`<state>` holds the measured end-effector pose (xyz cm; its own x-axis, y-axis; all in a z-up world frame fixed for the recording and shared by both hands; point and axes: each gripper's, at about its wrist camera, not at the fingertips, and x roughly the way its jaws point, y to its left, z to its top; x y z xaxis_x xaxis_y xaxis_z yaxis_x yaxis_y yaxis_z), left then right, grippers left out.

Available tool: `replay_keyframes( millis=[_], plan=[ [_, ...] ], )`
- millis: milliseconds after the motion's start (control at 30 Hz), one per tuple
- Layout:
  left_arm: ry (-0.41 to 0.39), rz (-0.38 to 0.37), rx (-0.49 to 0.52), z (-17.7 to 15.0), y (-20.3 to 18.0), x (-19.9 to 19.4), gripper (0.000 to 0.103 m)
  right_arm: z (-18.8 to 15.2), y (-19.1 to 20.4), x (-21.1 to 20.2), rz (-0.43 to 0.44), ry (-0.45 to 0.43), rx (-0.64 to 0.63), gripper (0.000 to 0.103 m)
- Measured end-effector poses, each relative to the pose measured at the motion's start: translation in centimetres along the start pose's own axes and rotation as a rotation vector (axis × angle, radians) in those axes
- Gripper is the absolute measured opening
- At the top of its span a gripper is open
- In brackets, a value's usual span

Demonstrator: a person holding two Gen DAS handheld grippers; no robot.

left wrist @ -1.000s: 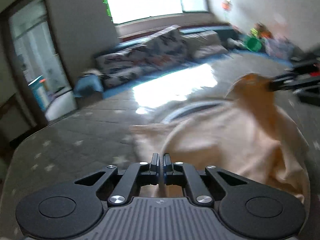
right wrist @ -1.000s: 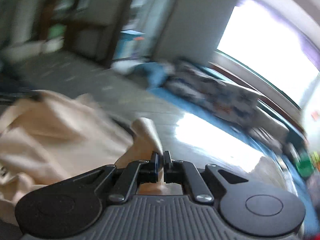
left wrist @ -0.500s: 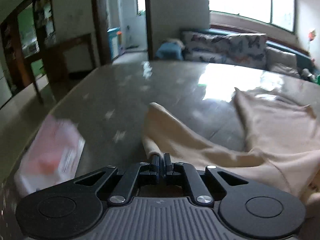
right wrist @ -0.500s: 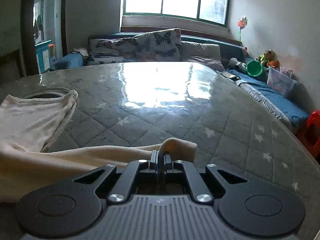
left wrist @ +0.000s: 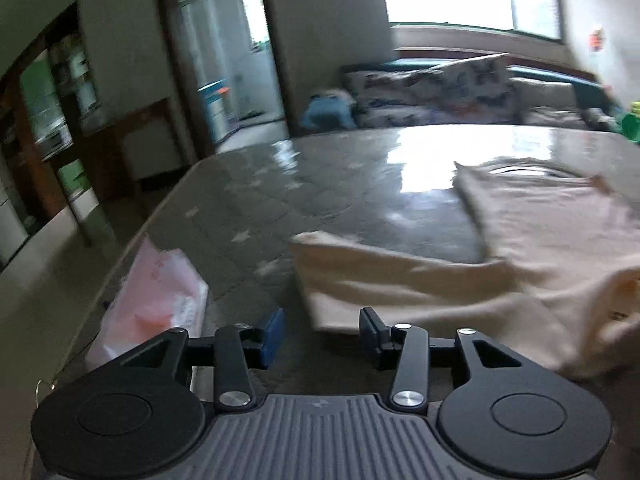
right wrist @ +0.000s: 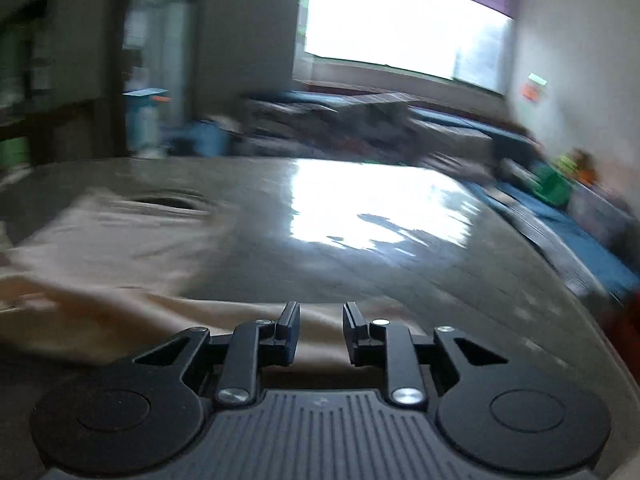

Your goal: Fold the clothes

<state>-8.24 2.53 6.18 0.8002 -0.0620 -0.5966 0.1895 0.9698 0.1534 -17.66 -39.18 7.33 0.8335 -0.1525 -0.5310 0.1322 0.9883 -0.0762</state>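
A cream garment (left wrist: 520,248) lies spread on the grey quilted mattress (left wrist: 280,200). One sleeve end (left wrist: 352,280) reaches toward my left gripper (left wrist: 322,330). That gripper's jaws are opening, with only bare mattress between them and the sleeve's edge just ahead of the right pad. In the right wrist view the garment (right wrist: 120,252) lies left, its neck hole (right wrist: 168,200) at the far side. My right gripper (right wrist: 320,330) is opening too. A strip of cloth lies under the gap, and the pads do not press on it.
A pink plastic packet (left wrist: 156,304) lies at the mattress's left edge, close to my left gripper. Beyond the mattress stand a cushioned sofa (left wrist: 432,92) and a doorway (left wrist: 224,52). To the right are a blue mat (right wrist: 580,240) and a green tub (right wrist: 554,188).
Both grippers were shut on the garment's sleeve ends. Both have let go, their jaws now stand apart, and the sleeves lie on the mattress.
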Motion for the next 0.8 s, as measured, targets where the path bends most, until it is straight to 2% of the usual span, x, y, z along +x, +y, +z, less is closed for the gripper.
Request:
replay_keyframes(
  millis=[100, 167, 267, 300, 367, 433, 567, 633, 667, 700, 733, 800],
  plan=[
    [-0.066, -0.155, 0.118, -0.2, -3.0, -2.2, 0.045, 0.1, 4.2, -1.6, 0.203, -0.035, -0.105, 0.023],
    [-0.1, -0.254, 0.195, -0.4, -5.2, -3.0, 0.045, 0.1, 6.9, -1.5, 0.315, -0.023, -0.167, 0.024],
    [-0.142, -0.405, 0.314, -0.9, -8.3, -3.7, 0.045, -0.1, 10.8, -0.5, 0.464, 0.008, -0.258, 0.032],
    [-0.143, -0.442, 0.349, -1.1, -9.1, -3.7, 0.045, -0.2, 11.7, -0.2, 0.483, 0.013, -0.283, 0.032],
    [-0.143, -0.47, 0.397, -1.3, -10.3, -3.5, 0.047, -0.2, 13.5, 0.6, 0.51, 0.017, -0.335, 0.033],
    [-0.127, -0.488, 0.412, -1.4, -11.0, -2.8, 0.047, 0.0, 14.3, 1.4, 0.522, 0.018, -0.362, 0.038],
    [-0.103, -0.524, 0.419, -1.6, -12.1, -1.2, 0.047, 0.4, 15.5, 3.0, 0.528, 0.028, -0.392, 0.039],
    [-0.103, -0.546, 0.422, -1.6, -12.5, -0.8, 0.043, 0.3, 15.7, 3.4, 0.546, 0.028, -0.39, 0.038],
    [-0.104, -0.553, 0.423, -1.6, -12.7, -0.6, 0.031, 0.3, 15.8, 3.5, 0.553, 0.026, -0.394, 0.037],
    [-0.106, -0.561, 0.424, -1.7, -12.9, -0.5, 0.024, 0.1, 15.9, 3.6, 0.556, 0.023, -0.397, 0.026],
    [-0.11, -0.564, 0.424, -1.7, -12.9, -0.6, 0.023, 0.0, 15.8, 3.6, 0.561, 0.024, -0.394, 0.009],
    [-0.12, -0.569, 0.423, -1.7, -12.7, -0.8, 0.018, 0.0, 15.6, 3.1, 0.582, 0.033, -0.379, 0.008]
  ],
)
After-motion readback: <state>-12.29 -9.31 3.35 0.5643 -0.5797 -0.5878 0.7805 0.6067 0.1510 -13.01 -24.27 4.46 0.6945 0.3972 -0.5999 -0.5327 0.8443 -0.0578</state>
